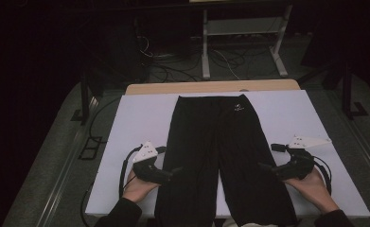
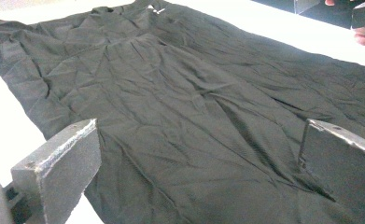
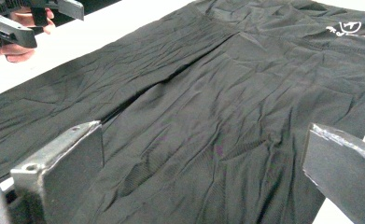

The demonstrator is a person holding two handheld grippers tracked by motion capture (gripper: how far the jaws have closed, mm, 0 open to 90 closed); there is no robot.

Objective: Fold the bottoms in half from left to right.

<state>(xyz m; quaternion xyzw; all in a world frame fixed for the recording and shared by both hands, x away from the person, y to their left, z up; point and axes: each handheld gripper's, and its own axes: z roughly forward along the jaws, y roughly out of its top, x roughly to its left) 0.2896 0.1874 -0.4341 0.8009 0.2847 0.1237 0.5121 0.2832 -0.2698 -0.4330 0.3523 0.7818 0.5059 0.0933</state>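
Nearest the person, at the desk's (image 1: 126, 113) front edge, two hands each hold a tool. On the left tool (image 1: 172, 173), the blunt black jaws are spread wide and point inward over the outer edge of the left trouser leg. On the right tool (image 1: 267, 168), the jaws are likewise spread wide at the outer edge of the right leg. Both carry a pale three-cornered plate. Between them a pair of black trousers (image 1: 220, 156) lies flat on the white, smooth desk top, legs toward the person and slightly apart. Its thin cloth is creased with fine wrinkles. Farther off, the waistband lies near the desk's far wooden edge, with a small white logo (image 1: 238, 108) beside it.
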